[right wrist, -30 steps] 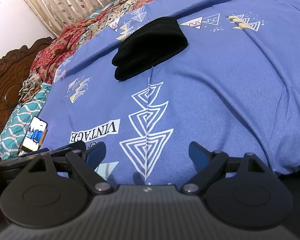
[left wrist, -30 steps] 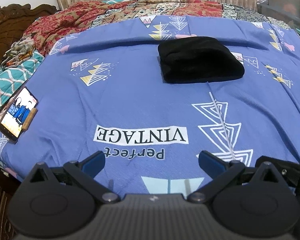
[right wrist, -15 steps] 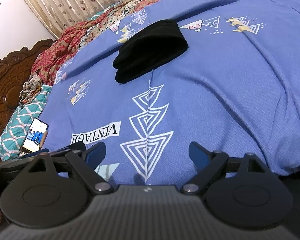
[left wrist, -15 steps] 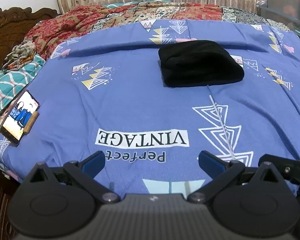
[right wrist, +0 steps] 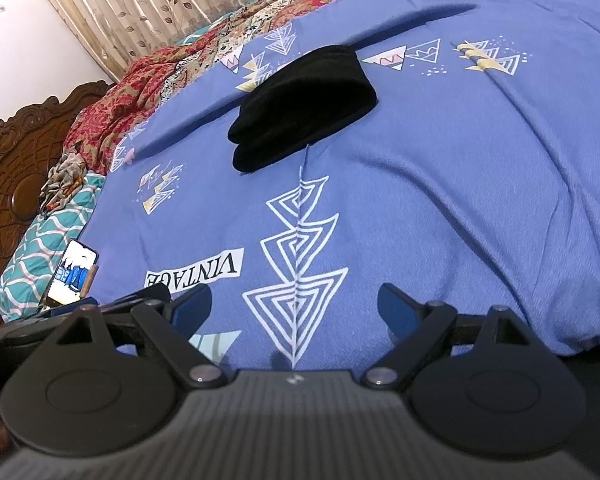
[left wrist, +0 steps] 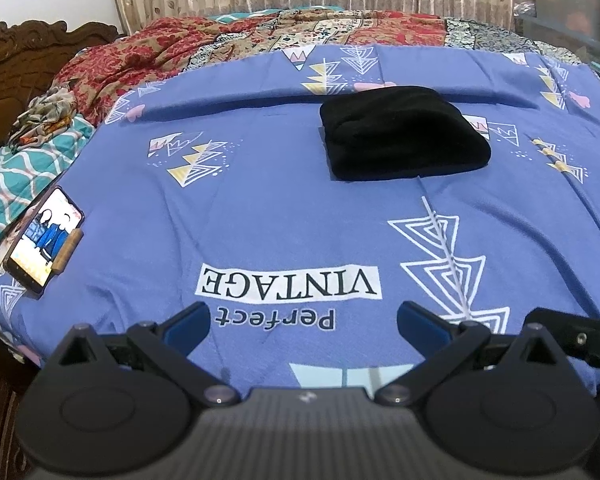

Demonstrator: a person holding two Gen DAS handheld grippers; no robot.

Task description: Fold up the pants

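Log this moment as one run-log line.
left tool: open, empty | right tool: open, empty | black pants: folded bundle on blue bedsheet, untouched | phone: left bed edge

Both views are shifting slightly over the last second, as though the hand-held grippers are tipping down a little: in the left wrist view the folded black pants [left wrist: 404,133] are sitting a bit nearer and lower than a second ago, and the phone [left wrist: 43,240] at the near left is creeping rightward, further into view. In the right wrist view the pants [right wrist: 302,108] are likewise drifting lower and nearer, while more of the curtain [right wrist: 148,8] at the far side is appearing
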